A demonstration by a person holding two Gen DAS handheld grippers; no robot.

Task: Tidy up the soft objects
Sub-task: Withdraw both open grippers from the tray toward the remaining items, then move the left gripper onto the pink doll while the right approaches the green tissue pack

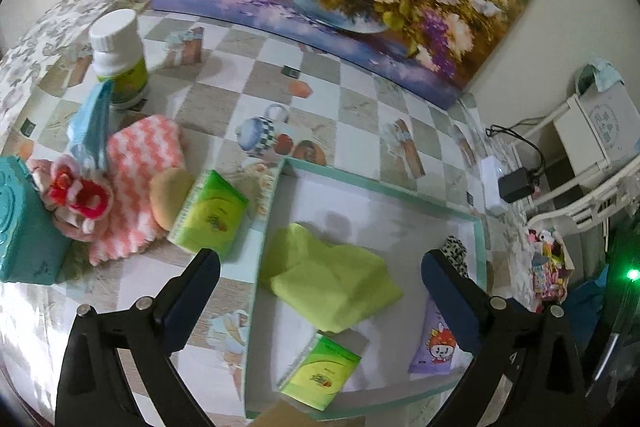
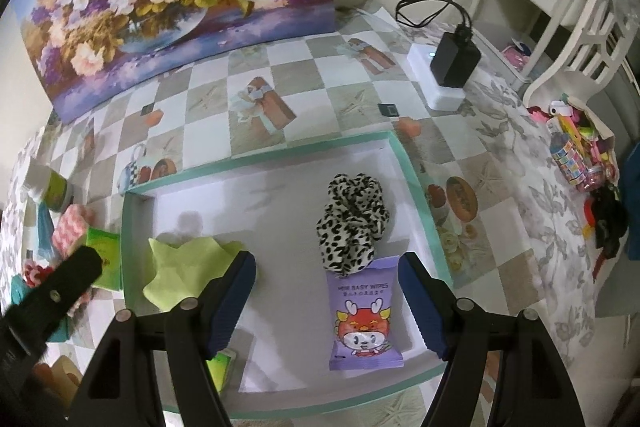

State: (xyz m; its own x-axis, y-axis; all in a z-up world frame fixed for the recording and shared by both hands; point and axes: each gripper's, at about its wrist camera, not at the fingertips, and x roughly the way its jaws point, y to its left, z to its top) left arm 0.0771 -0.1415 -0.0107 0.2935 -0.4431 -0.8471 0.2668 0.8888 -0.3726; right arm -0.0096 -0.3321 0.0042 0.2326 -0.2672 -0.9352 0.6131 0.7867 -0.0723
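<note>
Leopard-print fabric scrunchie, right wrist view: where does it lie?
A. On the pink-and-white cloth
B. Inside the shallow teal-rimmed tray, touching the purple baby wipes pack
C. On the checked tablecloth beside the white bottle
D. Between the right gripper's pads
B: the leopard-print fabric scrunchie lies on the white floor of the shallow teal-rimmed tray, its lower edge overlapping the purple baby wipes pack.

Green cloth (image 1: pixel 334 283) — crumpled in tray (image 1: pixel 478 227)

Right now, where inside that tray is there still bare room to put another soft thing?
The tray's far strip, behind the green cloth and scrunchie, is bare, and so is the middle gap between them. The near side is crowded: tissue pack, wipes packet.
</note>
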